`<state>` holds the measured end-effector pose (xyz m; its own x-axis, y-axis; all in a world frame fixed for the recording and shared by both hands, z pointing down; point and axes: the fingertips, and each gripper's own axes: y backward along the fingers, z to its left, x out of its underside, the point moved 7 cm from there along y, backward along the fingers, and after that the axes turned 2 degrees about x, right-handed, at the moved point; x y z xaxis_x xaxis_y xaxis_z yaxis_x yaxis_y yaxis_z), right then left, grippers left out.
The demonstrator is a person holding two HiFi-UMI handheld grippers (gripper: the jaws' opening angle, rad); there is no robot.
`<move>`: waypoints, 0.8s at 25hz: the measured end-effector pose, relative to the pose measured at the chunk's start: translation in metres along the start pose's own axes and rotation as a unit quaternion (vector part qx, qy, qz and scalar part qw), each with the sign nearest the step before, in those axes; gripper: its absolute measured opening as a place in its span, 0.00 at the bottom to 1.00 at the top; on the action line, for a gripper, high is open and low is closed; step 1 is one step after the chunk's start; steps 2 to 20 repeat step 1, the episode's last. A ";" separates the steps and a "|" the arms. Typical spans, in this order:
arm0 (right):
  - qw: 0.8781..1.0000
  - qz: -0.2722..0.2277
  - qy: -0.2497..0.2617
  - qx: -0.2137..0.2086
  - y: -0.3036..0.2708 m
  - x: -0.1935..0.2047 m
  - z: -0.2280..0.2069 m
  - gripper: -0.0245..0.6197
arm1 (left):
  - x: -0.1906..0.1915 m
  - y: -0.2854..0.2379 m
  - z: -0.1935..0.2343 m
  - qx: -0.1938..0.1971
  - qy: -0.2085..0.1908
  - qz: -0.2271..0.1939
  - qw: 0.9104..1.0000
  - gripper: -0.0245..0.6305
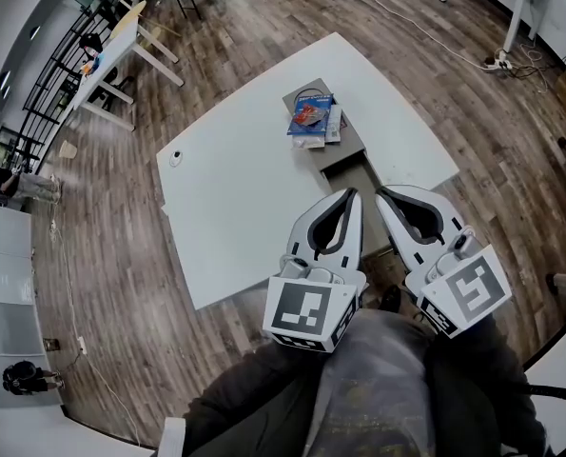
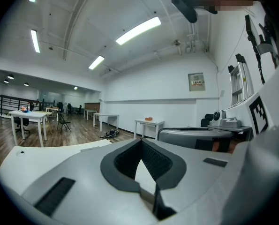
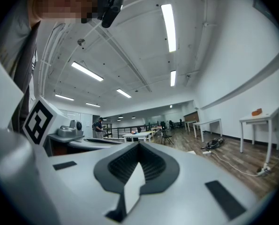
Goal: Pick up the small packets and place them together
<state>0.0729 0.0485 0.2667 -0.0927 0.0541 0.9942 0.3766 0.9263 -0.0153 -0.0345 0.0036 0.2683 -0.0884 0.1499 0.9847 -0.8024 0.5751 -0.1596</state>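
Fingers (image 1: 355,223) clenched, empty, on left gripper (image 1: 352,195) and right gripper (image 1: 380,195); packets (image 1: 311,119) piled on cardboard (image 1: 350,147), white table (image 1: 235,198).

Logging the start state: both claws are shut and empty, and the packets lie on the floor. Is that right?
Not quite. The packets lie on a grey board on the white table, not on the floor, as the head view shows. The left claw and the right claw are indeed shut and empty.
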 end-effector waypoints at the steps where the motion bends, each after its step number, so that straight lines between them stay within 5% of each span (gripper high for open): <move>1: 1.000 -0.001 0.000 0.000 0.000 0.000 0.000 0.05 | 0.001 0.000 0.001 -0.001 0.001 0.000 1.000 0.04; 20: 1.000 -0.001 0.000 0.000 0.000 0.000 0.000 0.05 | 0.001 0.000 0.001 -0.001 0.001 0.000 1.000 0.04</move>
